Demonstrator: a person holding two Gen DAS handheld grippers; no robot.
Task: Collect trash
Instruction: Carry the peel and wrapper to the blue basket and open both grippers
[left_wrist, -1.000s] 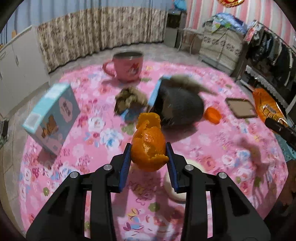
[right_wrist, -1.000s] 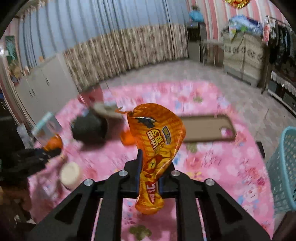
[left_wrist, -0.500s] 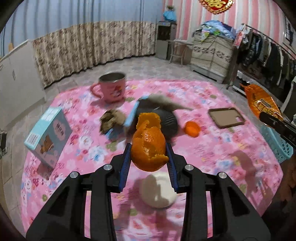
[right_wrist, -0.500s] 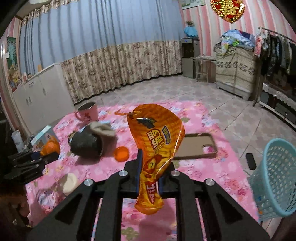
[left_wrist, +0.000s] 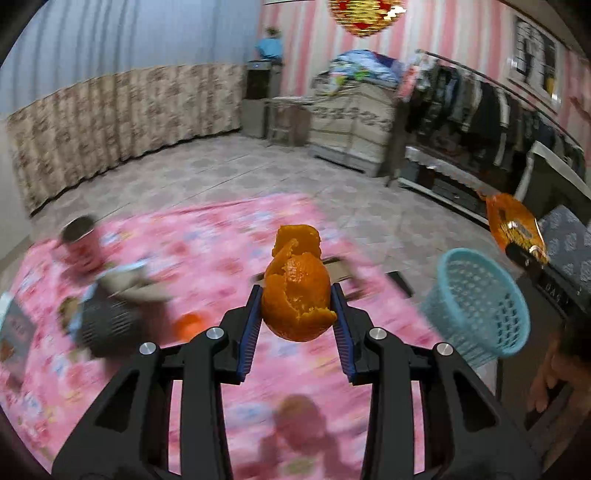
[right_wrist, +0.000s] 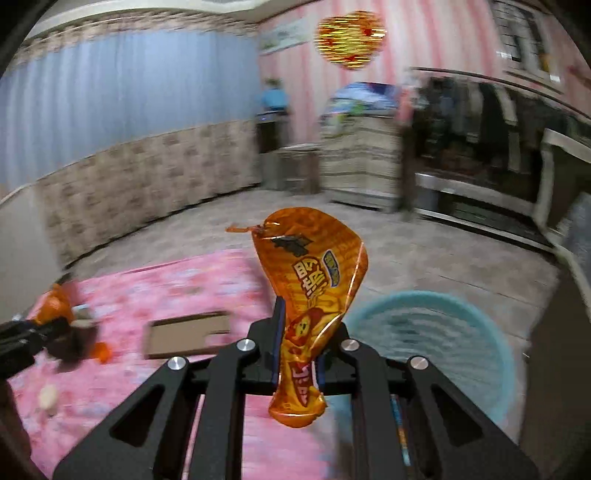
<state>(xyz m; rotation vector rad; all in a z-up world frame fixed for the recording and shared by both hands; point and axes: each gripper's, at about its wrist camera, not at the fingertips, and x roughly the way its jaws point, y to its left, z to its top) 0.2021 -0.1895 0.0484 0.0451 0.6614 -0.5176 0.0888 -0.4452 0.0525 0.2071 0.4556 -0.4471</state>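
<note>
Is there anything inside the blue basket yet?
Can't tell. From the left wrist, the blue basket shows only its mesh wall and rim. From the right wrist, its blurred interior shows nothing distinct, and the snack wrapper in the right gripper covers part of it.

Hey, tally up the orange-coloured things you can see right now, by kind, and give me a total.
Orange peel, in the left gripper: 1
Orange snack bag, in the right gripper: 1
Small orange item on the pink cloth, too blurred to name: 1
Total: 3
</note>
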